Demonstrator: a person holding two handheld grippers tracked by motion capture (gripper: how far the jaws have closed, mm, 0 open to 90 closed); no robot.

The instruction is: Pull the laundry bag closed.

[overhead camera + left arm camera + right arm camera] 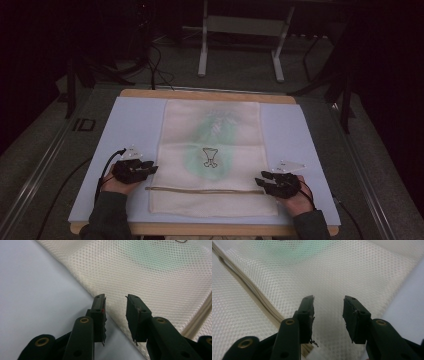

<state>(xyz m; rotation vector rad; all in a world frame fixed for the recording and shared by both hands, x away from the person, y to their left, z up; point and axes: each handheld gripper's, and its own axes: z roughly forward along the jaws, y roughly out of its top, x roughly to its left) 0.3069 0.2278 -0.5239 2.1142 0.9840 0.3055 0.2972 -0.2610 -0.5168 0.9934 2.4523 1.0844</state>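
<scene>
A cream mesh bag (212,150) lies flat on the pale blue mat (135,125), with a green shape showing through it and a small dark emblem (210,157) printed at its middle. A tan drawstring (200,189) runs across its near end. My left gripper (154,166) rests at the bag's left edge, jaws open over the mesh border (120,315) with nothing between them. My right gripper (259,179) sits at the bag's right side near the drawstring's end, jaws open above the mesh (329,315), and the drawstring (249,290) passes to its left.
The mat covers a wooden table (210,94) whose edge shows at the back and front. Beyond the table stands a white metal frame (240,40) on a grey floor. Cables (102,175) trail from both grippers toward the near edge.
</scene>
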